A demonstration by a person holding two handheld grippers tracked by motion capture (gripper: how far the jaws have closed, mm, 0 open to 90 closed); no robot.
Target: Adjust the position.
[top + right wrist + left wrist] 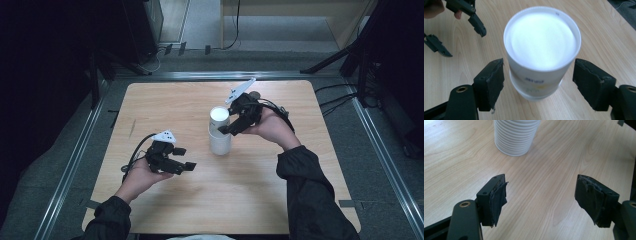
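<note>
A stack of nested white paper cups (220, 132) stands upright near the middle of the wooden table (280, 100). My right gripper (231, 123) is at the stack's top from the right. In the right gripper view it (539, 66) is open, one jaw on each side of the top cup (541, 42), with small gaps to the cup wall. My left gripper (185, 158) hovers left of the stack and lower, open. In the left gripper view it (541, 187) holds nothing, and the ribbed base of the stack (514, 137) stands ahead of it.
The left gripper (461, 27) also appears far off at the top left of the right gripper view. Bare wood surrounds the stack. A metal frame (75, 155) borders the table, with dark stands and cables (345, 95) beyond it.
</note>
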